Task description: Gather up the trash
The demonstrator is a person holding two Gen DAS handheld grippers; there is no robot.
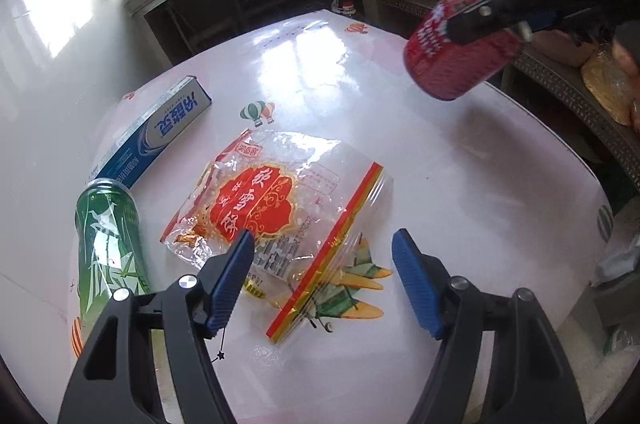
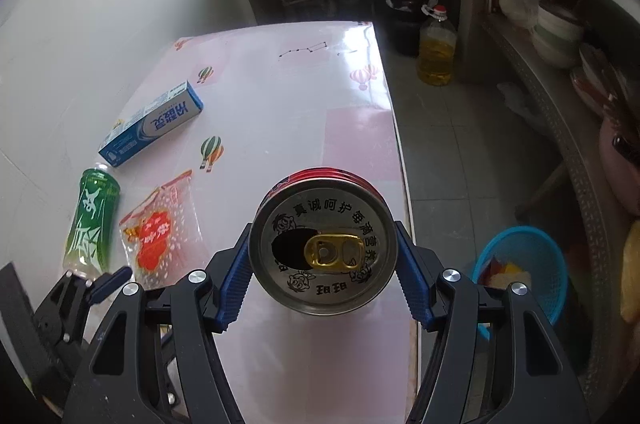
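The right gripper (image 2: pixel 322 256) is pinching the red can (image 2: pixel 323 244) by its sides, held up off the table (image 2: pixel 288 112) with the opened top facing back toward the handle. The blue basket (image 2: pixel 532 264) sits on the floor just past the table's right edge, some scraps already in it — presumably where the can is headed. The left gripper (image 1: pixel 322 280) hangs spread wide above the table, holding nothing, over the near corner of the clear snack bag (image 1: pixel 280 208) with its red label.

Still lying on the table: the green bottle (image 1: pixel 108 244) on its side left of the bag, and the blue toothpaste box (image 1: pixel 160 132) beyond it.

What worries me is the can. The pads grip a smooth round wall, so a tilt or quick swing could let it roll out short of the basket. If any liquid is left, the open mouth would spill it. The bag is thin and flat against a glossy cloth — the open fingers may just skid over it.
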